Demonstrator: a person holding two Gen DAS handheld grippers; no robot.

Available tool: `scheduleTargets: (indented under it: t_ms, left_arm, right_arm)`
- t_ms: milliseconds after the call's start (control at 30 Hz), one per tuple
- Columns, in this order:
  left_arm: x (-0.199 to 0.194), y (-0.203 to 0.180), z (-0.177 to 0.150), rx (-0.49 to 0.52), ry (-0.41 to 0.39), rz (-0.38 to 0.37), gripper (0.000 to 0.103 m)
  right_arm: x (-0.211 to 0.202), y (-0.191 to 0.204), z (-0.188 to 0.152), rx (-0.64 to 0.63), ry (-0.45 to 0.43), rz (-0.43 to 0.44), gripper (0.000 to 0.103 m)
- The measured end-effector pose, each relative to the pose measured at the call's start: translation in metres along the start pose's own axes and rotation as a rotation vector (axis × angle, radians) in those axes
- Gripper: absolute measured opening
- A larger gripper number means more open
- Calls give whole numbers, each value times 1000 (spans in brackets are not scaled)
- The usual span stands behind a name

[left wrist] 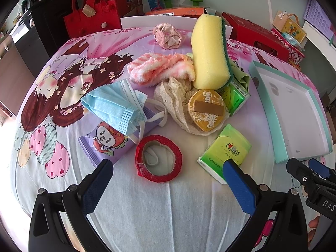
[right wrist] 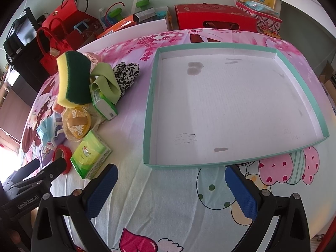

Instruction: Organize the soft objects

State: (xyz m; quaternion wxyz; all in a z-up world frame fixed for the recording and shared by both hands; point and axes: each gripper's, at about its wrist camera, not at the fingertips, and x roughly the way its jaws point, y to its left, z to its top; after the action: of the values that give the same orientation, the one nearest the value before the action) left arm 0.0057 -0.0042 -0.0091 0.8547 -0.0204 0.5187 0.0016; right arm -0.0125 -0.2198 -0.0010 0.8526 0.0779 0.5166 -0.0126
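Heap of soft things beside the empty tray (right wrist: 154,105): sponge (left wrist: 210,51) on top, fluffy sock (left wrist: 159,67) left of it, light, limp, best pinched mid-fold; left gripper (left wrist: 168,180) and right gripper (right wrist: 171,185) both spread, holding nothing.

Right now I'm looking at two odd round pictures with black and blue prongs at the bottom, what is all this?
Those prongs are hand-held grippers, one per hand, each carrying a wide-angle camera.

One picture looks out from the left gripper, the other from the right gripper. Both are open and hold nothing.

They hover over a cartoon bedsheet. On it lie a yellow sponge, a blue face mask, a pink fluffy cloth, a red tape roll, green tissue packs and an empty teal-rimmed tray.
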Motion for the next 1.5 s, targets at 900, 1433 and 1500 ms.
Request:
scheduleTargets:
  t_ms: [900, 1433, 1500]
  left_arm:
    - [-16, 67, 11, -204, -83, 45, 103]
    - [7, 68, 4, -233, 19, -35, 103]
    - [8, 67, 3, -234, 25, -46, 103]
  right_arm:
    - [-26, 62, 10, -136, -163, 174, 103]
    - [34, 112, -7, -340, -17, 161, 95]
    - [40, 115, -7, -353, -10, 154, 94]
